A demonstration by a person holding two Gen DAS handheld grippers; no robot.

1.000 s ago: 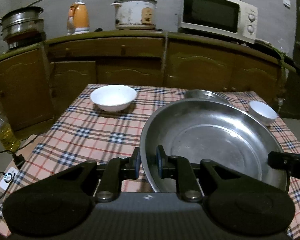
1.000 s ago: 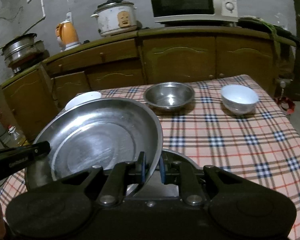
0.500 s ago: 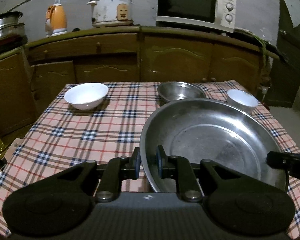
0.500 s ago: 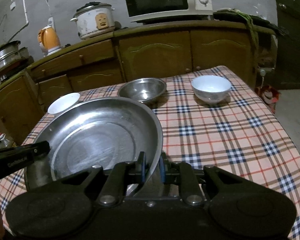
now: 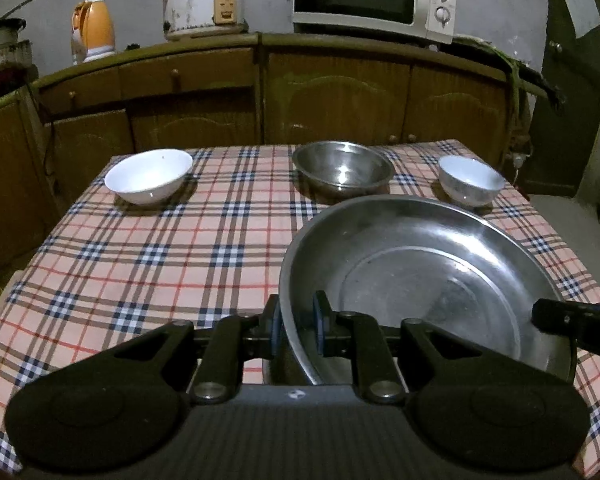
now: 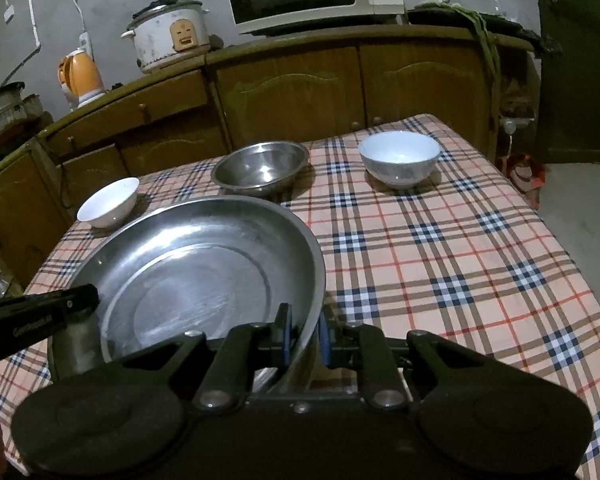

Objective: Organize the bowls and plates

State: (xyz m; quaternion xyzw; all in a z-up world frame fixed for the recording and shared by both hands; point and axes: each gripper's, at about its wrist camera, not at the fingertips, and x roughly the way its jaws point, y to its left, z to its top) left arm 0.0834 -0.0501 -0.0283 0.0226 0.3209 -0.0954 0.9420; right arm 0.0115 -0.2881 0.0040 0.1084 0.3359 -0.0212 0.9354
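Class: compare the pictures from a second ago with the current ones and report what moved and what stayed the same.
The large steel pan, gripped by the left gripper and the right gripper, swung rightward, bringing the steel bowl and small white bowl into fuller view. Both grips on the rim stayed; the bowls stayed put.

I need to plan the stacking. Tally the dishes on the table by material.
Steel: 2, the large steel basin and the small steel bowl
White: 2, the wide white bowl and the deep white bowl
Total: 4
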